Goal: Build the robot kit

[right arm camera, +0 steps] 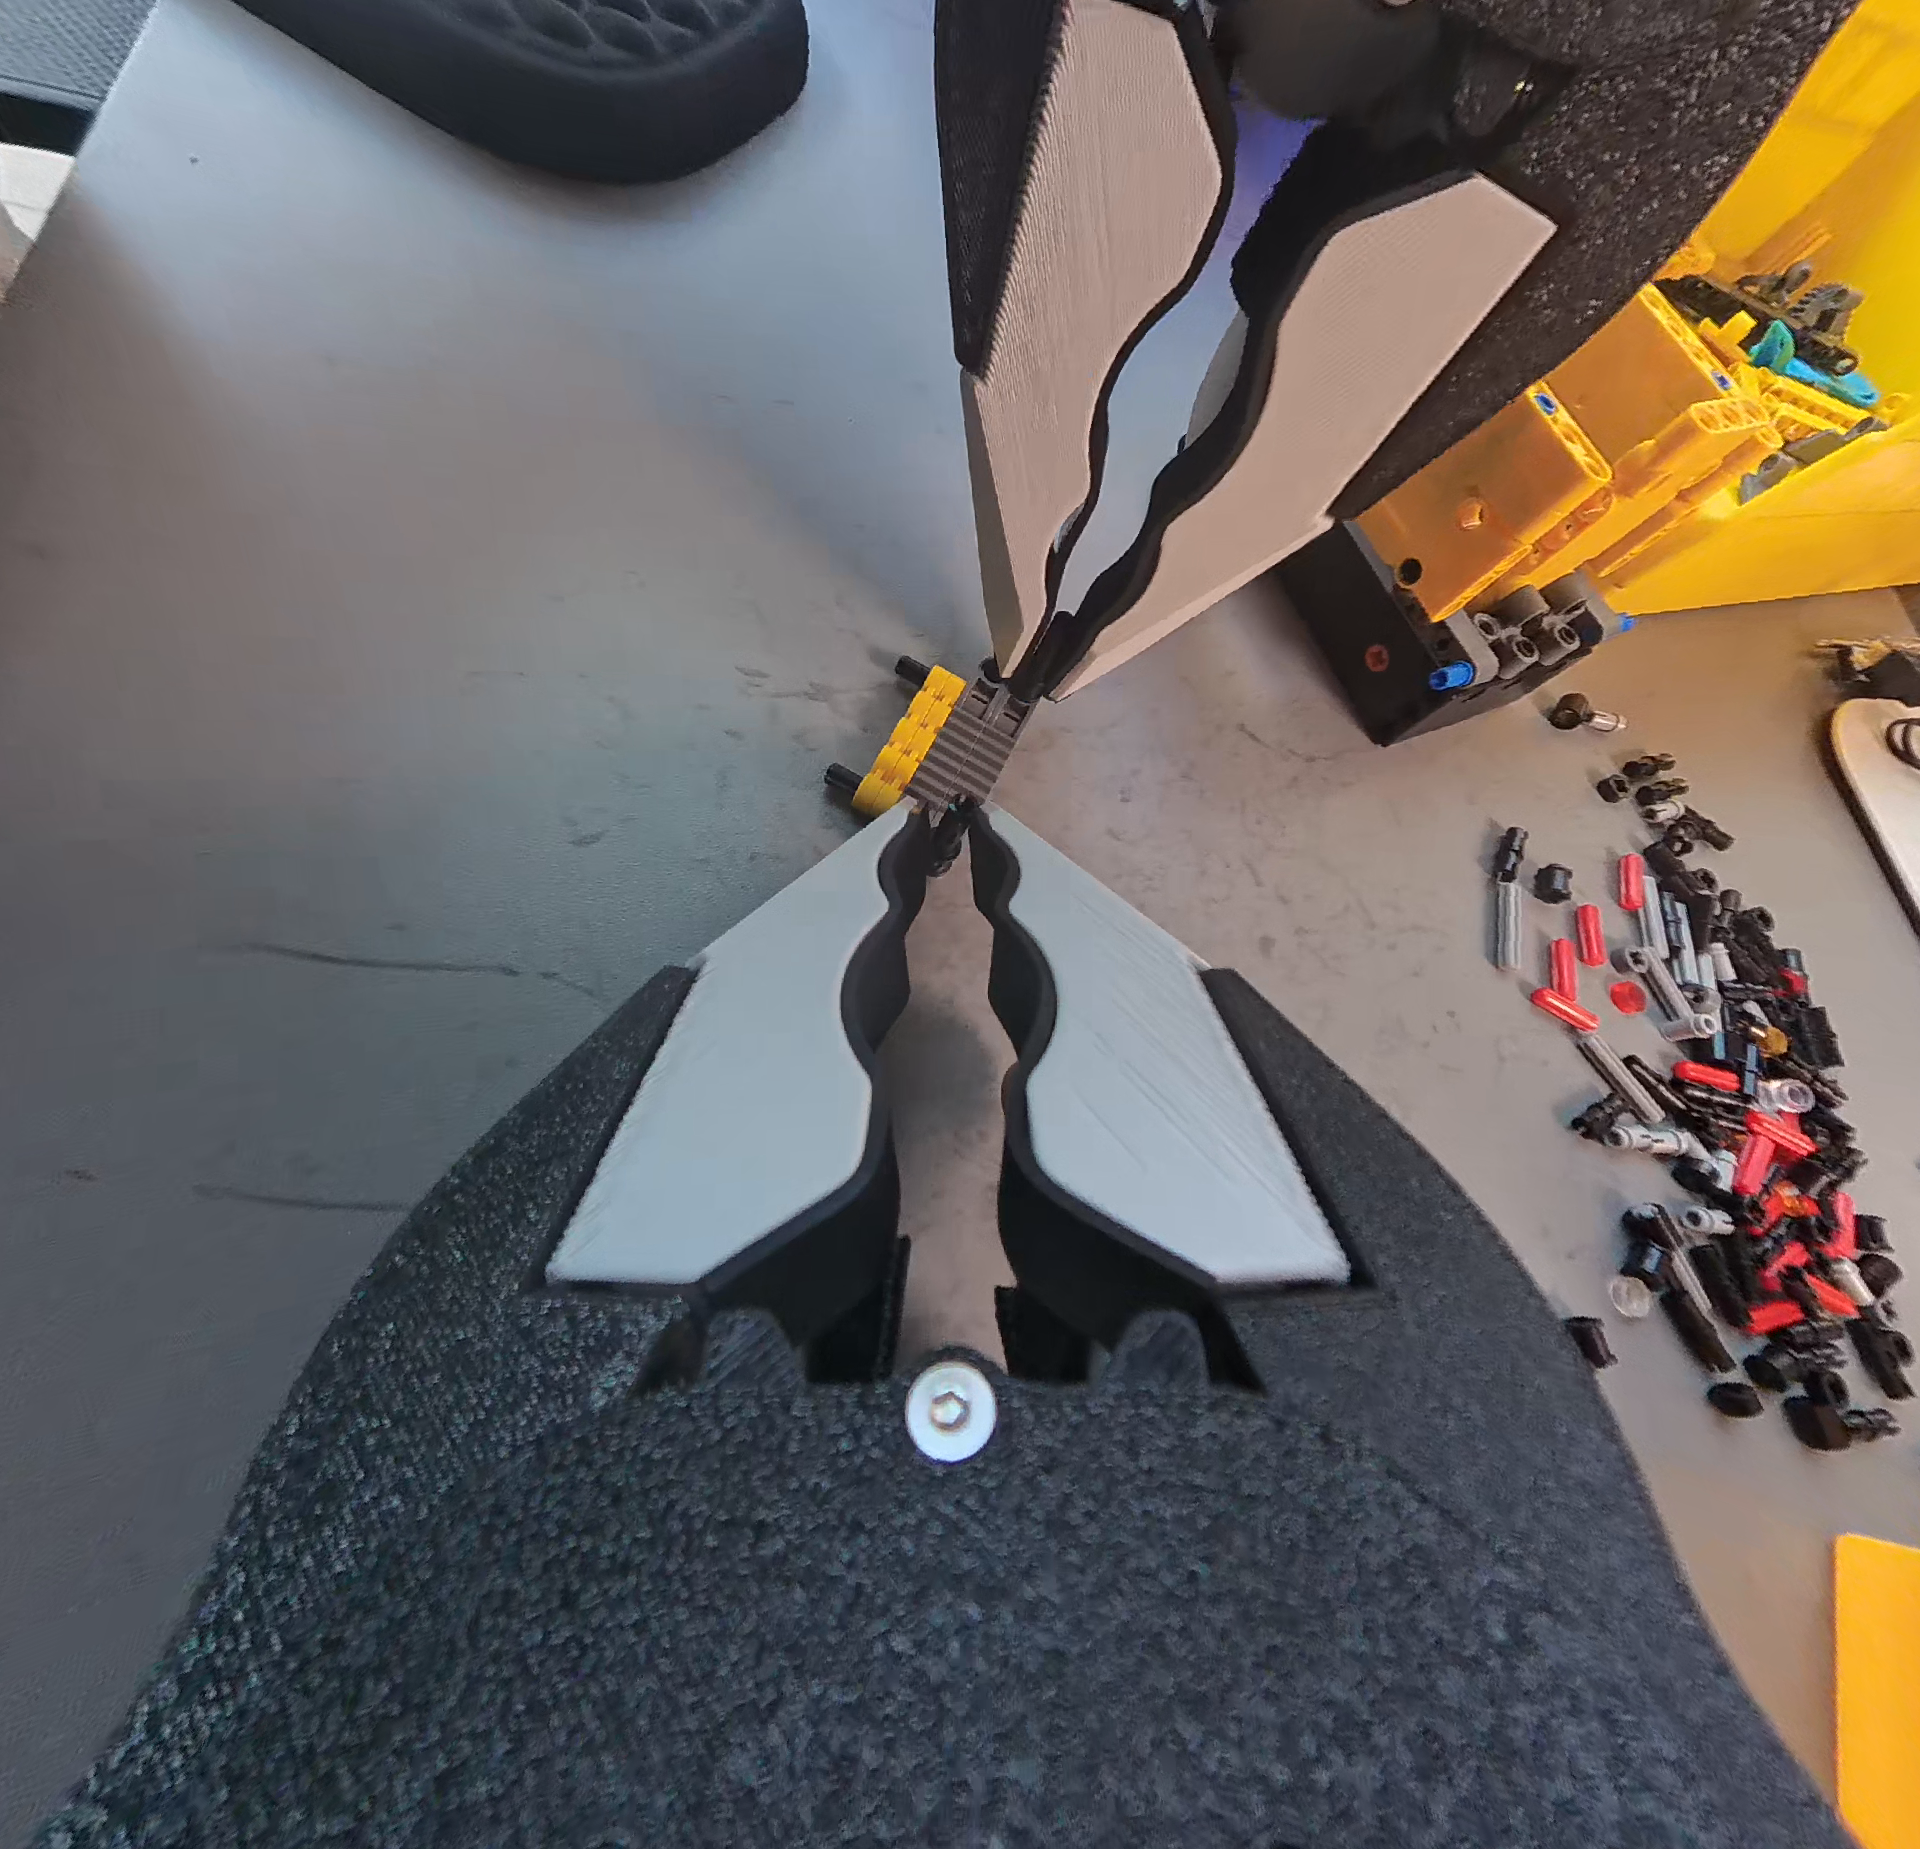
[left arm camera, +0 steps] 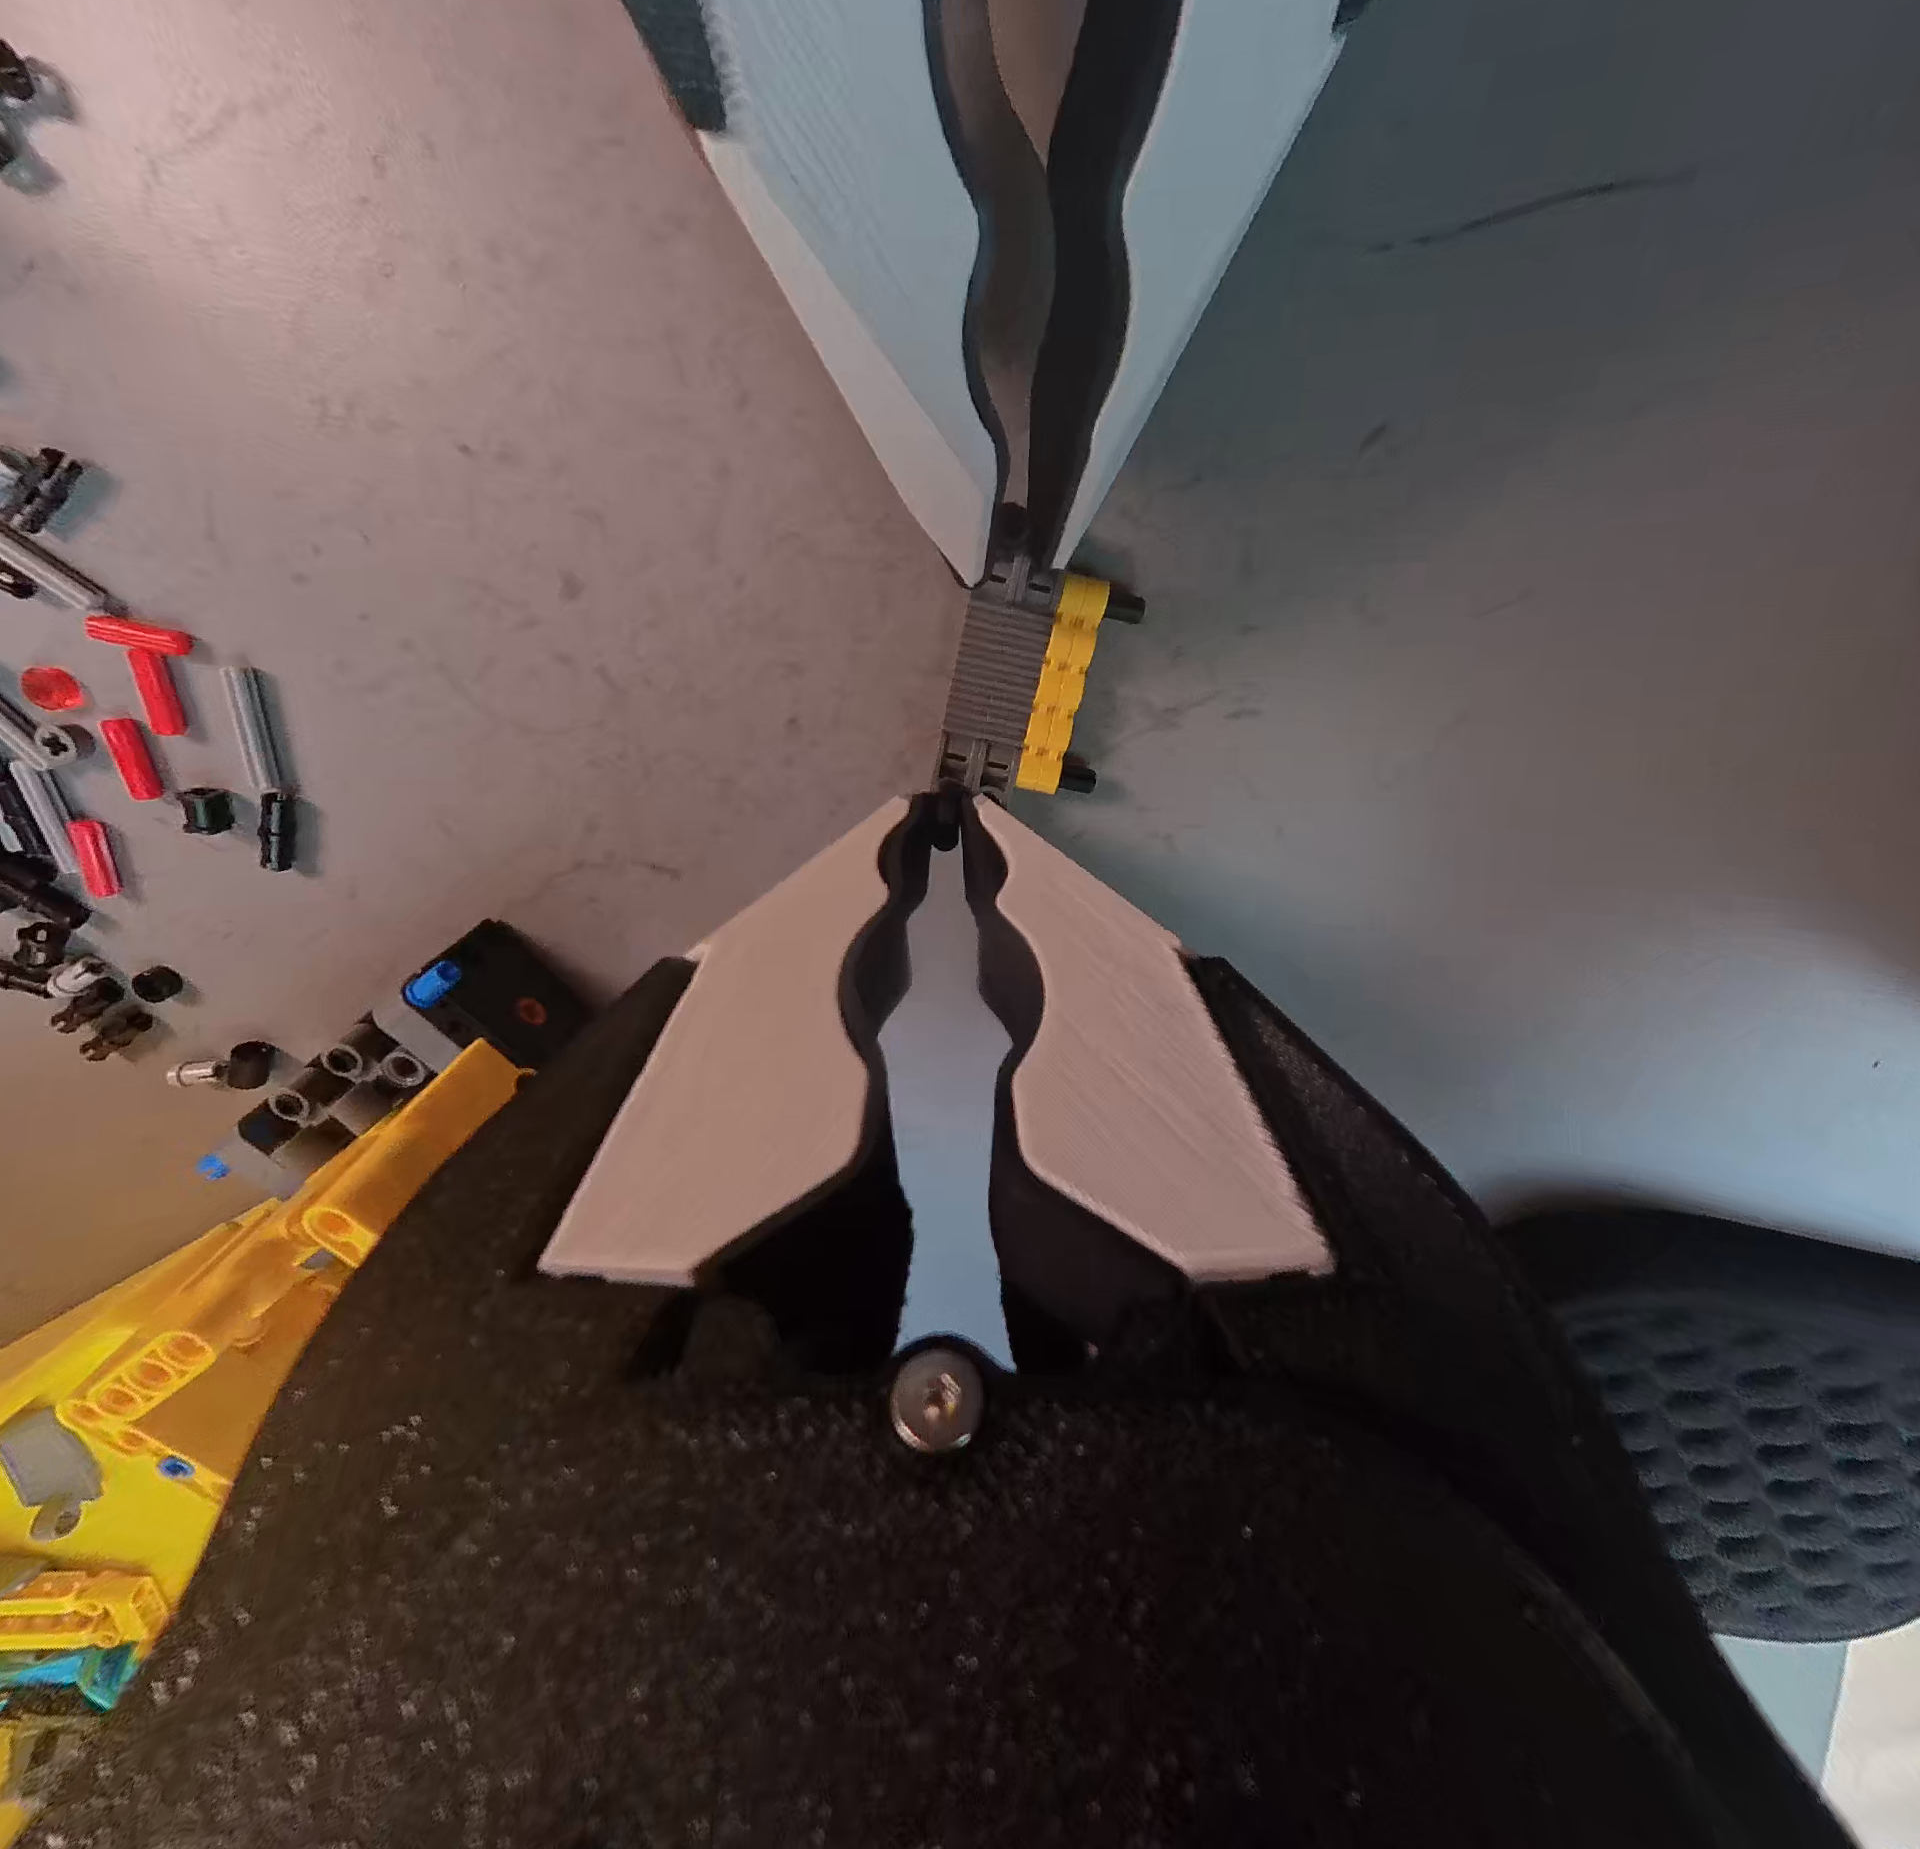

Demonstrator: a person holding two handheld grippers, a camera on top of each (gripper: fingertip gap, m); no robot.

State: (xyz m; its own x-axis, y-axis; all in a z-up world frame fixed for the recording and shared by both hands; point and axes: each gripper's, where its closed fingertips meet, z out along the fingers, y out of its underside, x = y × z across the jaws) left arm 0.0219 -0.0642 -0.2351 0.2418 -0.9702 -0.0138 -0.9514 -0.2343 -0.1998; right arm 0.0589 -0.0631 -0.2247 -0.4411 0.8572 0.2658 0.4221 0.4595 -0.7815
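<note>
Black pins at ends of small grey-and-yellow brick assembly (left arm camera: 1013,693) mostly hidden between closed fingertips (left arm camera: 914,812). Yellow brick model (left arm camera: 125,1384) cut by left edge, partly behind gripper body. Loose small parts (right arm camera: 1745,1124) heaped, too small to sort individually. Black mesh pad (right arm camera: 499,43) cut by top edge. Pale board (right arm camera: 1881,802) cut by right edge.

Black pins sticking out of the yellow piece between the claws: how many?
2. The first pin is at the end near the right claw, the second pin at the end near the left claw. More may be hidden behind the grey piece.
</note>
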